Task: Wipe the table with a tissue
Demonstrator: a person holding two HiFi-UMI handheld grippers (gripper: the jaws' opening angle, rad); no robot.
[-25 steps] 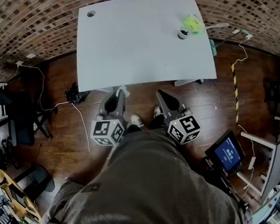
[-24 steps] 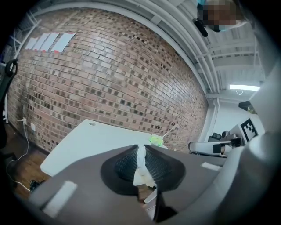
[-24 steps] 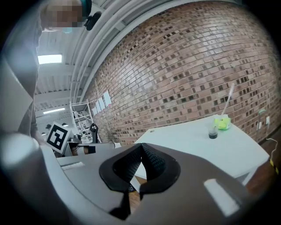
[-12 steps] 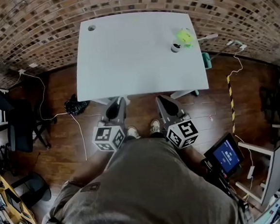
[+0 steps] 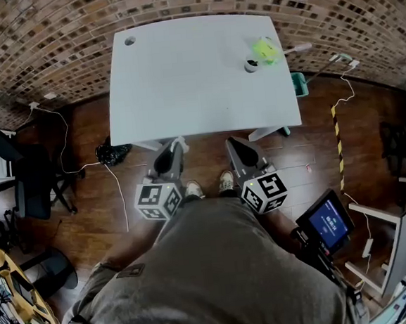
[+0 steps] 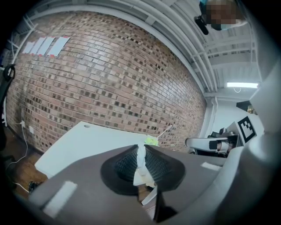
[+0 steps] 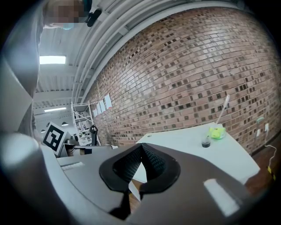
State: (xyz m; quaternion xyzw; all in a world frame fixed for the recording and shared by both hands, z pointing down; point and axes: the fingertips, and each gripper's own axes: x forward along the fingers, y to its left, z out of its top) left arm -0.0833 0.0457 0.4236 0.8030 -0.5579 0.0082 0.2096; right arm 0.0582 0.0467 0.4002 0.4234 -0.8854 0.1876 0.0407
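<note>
The white table (image 5: 182, 89) stands ahead of me against a brick wall. My left gripper (image 5: 175, 145) hangs just short of its near edge, shut on a white tissue (image 5: 180, 139). In the left gripper view the tissue (image 6: 141, 161) is a thin strip pinched between the jaws of the left gripper (image 6: 141, 147). My right gripper (image 5: 232, 143) is beside it, shut with nothing held; the right gripper view shows the right gripper (image 7: 141, 146) with its jaws meeting at the tip. Both are off the tabletop.
A yellow-green object (image 5: 264, 49), a small dark cup (image 5: 250, 65) and a white stick (image 5: 299, 47) sit at the table's far right. A hole (image 5: 129, 41) marks the far left corner. Cables (image 5: 113, 187), a black chair (image 5: 28, 180) and a lit screen (image 5: 328, 221) surround me on the wooden floor.
The table has slid slightly left and farther in the head view. Both grippers keep the same pose near its front edge, the tissue still in the left one.
</note>
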